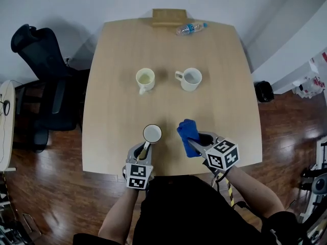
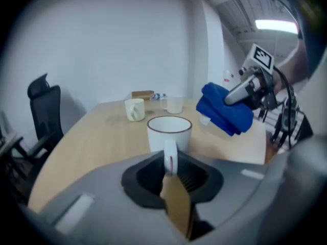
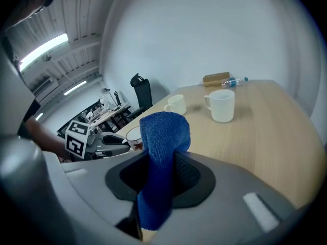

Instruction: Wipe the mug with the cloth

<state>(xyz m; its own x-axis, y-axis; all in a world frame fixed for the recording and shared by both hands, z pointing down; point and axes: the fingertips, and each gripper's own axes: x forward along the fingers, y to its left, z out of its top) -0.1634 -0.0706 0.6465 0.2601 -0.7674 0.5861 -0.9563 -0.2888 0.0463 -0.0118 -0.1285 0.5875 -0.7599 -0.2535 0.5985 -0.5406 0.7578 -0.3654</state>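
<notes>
A white mug [image 1: 152,133] with a dark rim stands near the table's front edge. My left gripper [image 1: 143,151] is shut on the mug's handle, which shows pinched between the jaws in the left gripper view [image 2: 170,160]. To the right of the mug, my right gripper [image 1: 193,145] is shut on a blue cloth [image 1: 187,132] and holds it above the table. The cloth [image 3: 160,152] sticks up in a fold out of the jaws. In the left gripper view the cloth [image 2: 225,111] hangs just right of the mug [image 2: 169,130].
Two more white mugs [image 1: 145,79] [image 1: 189,78] stand mid-table. A water bottle [image 1: 190,28] and a wooden box [image 1: 168,17] lie at the far edge. A black office chair [image 1: 43,80] stands left of the table [image 1: 112,111].
</notes>
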